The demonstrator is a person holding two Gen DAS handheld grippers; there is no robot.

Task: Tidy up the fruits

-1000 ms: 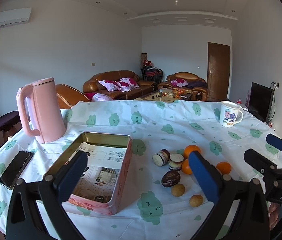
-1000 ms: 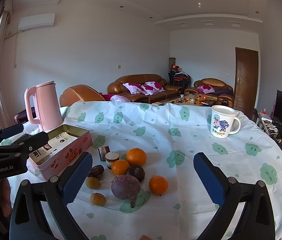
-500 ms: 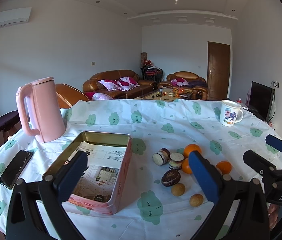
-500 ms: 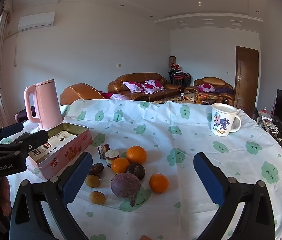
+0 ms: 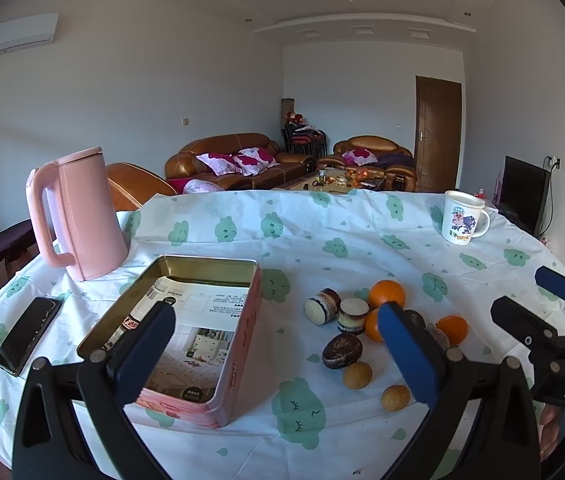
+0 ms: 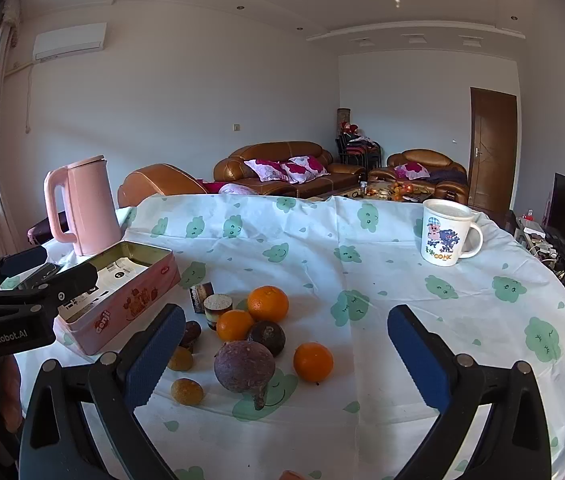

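Three oranges (image 6: pixel 267 303) sit mid-frame in the right wrist view, with two dark passion fruits (image 6: pixel 244 366), two small yellow-brown round fruits (image 6: pixel 187 391), two cut cake rolls (image 6: pixel 217 307) and one dark brown lump (image 6: pixel 190 332). One pink tin (image 6: pixel 122 300), one pink kettle (image 6: pixel 82 208), one mug (image 6: pixel 444 236), one phone (image 5: pixel 28 334).

A tin box (image 5: pixel 186 332) lies on the table (image 5: pixel 322 224), with a kettle (image 5: pixel 78 216) behind it to the left and a phone (image 5: pixel 28 334) on its left. To the right of the box sits a cluster of fruits (image 6: pixel 258 332): oranges (image 6: pixel 267 303), passion fruits (image 6: pixel 244 366) and small round fruits (image 6: pixel 186 391) nearest the front edge. A mug (image 6: pixel 444 236) stands well apart at the far right.
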